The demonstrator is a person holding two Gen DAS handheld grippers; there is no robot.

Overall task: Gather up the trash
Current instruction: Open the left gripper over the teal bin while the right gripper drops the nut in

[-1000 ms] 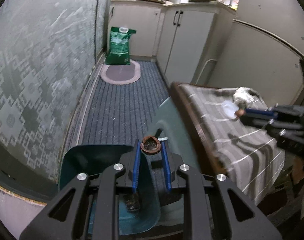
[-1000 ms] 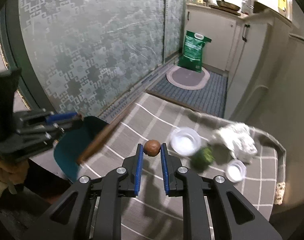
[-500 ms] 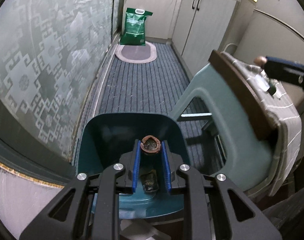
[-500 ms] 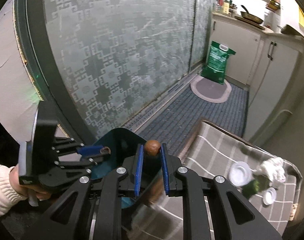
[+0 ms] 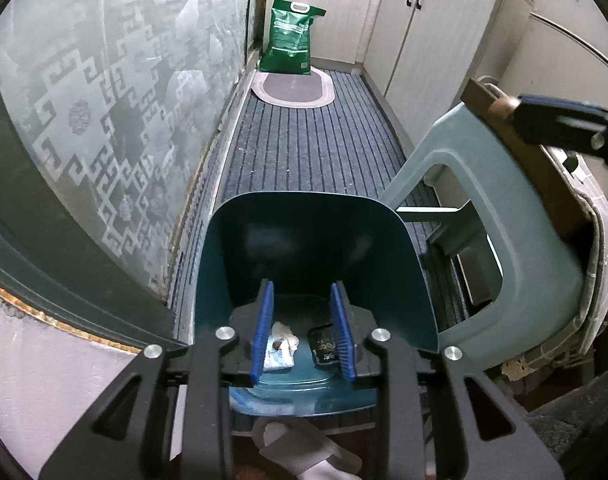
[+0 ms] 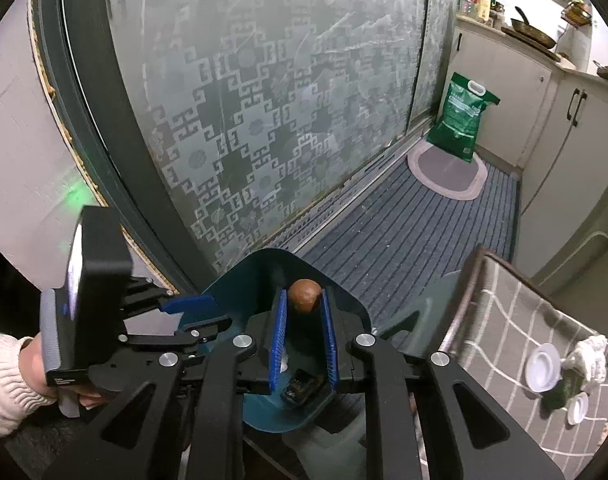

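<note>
right gripper point(image 6: 302, 306) is pinching a round brown nut point(image 6: 304, 295) at its fingertips, hanging directly above the teal bin point(image 6: 263, 268) | left gripper point(image 5: 302, 320) is standing part-open and empty, jaws just opened, over the bin's trash | next: nut is lying straight over the opening, release drops it in

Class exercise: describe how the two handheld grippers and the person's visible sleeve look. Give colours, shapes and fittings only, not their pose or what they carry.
Both the left gripper and the right gripper are matte black, with angular open-frame linkages joined by round silver pivot bolts. Their jaws carry flat blue ribbed pads. Seen from the right wrist, the left gripper has a boxy black body on a grey handle. The sleeve is cream ribbed knit.
</note>
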